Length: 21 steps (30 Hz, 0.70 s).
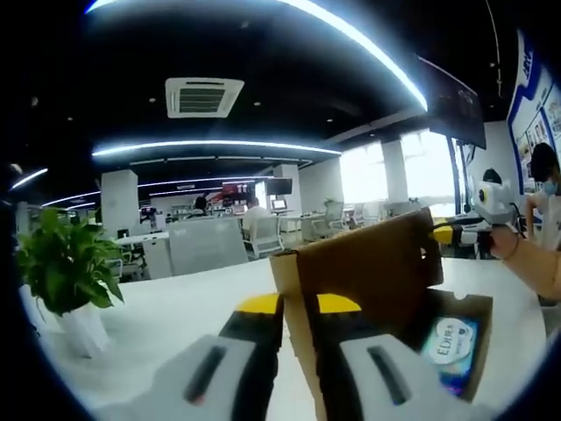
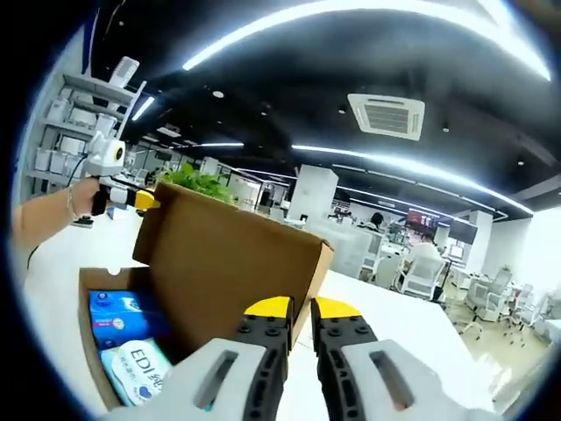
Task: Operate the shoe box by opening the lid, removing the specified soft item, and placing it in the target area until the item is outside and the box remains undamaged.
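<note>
A brown cardboard shoe box (image 1: 473,307) lies on the white table with its lid (image 1: 368,263) standing upright. My left gripper (image 1: 294,307) is shut on the lid's near edge, the cardboard running down between its yellow-tipped jaws. At the lid's far end, my right gripper (image 1: 451,232) sits in a person's hand. In the right gripper view, my right gripper (image 2: 301,309) is shut on its own end of the lid (image 2: 228,263), and the left gripper (image 2: 140,200) pinches the opposite corner. Inside the box lie a blue soft pack (image 2: 118,316) and a white and teal soft pack (image 2: 140,373), the latter also in the left gripper view (image 1: 451,351).
A potted plant (image 1: 66,263) in a white pot stands on the white table (image 1: 175,307) left of the box. Office desks, chairs and seated people fill the room behind. A shelf unit (image 2: 70,132) stands against the wall.
</note>
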Each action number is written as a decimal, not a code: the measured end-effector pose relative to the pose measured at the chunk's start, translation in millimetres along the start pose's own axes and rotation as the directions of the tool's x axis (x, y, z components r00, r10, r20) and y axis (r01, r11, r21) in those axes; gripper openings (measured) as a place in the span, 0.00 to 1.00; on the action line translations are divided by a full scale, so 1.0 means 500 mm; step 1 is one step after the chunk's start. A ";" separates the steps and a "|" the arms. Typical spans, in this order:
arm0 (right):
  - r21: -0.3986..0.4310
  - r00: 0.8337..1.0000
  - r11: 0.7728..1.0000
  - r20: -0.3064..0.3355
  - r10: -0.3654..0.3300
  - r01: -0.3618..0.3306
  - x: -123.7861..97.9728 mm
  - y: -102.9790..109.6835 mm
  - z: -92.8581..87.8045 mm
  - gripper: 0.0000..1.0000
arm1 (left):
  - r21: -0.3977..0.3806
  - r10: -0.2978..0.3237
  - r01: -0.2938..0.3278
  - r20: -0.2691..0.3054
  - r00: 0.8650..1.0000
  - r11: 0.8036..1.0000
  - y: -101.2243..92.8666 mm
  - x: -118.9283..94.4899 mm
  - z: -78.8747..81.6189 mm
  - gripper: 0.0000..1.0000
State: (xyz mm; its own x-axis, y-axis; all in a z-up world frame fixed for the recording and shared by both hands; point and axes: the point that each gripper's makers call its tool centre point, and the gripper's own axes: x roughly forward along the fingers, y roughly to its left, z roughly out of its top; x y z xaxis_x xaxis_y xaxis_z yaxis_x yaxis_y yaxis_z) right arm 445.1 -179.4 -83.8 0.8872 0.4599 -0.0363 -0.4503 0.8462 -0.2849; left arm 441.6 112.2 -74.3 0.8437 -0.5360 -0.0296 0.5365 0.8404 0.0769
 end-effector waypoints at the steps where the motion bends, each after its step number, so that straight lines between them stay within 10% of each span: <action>1: 0.004 1.000 1.000 -0.005 0.001 -0.001 0.002 0.000 -0.004 0.07 | 0.001 0.002 -0.002 -0.007 1.000 1.000 0.001 0.001 -0.005 0.12; 21: 0.107 0.998 0.993 0.036 -0.049 0.045 0.020 0.005 -0.058 0.06 | -0.133 0.062 -0.057 0.028 0.998 0.990 0.012 0.011 -0.083 0.10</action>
State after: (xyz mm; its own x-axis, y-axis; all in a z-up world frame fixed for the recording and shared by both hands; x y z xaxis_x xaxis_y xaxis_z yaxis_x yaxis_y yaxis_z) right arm 455.7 -180.6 -112.6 0.9039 0.4275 0.0121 -0.4184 0.8898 -0.1823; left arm 450.3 117.5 -115.5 0.8744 -0.4852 0.0026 0.4846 0.8730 -0.0544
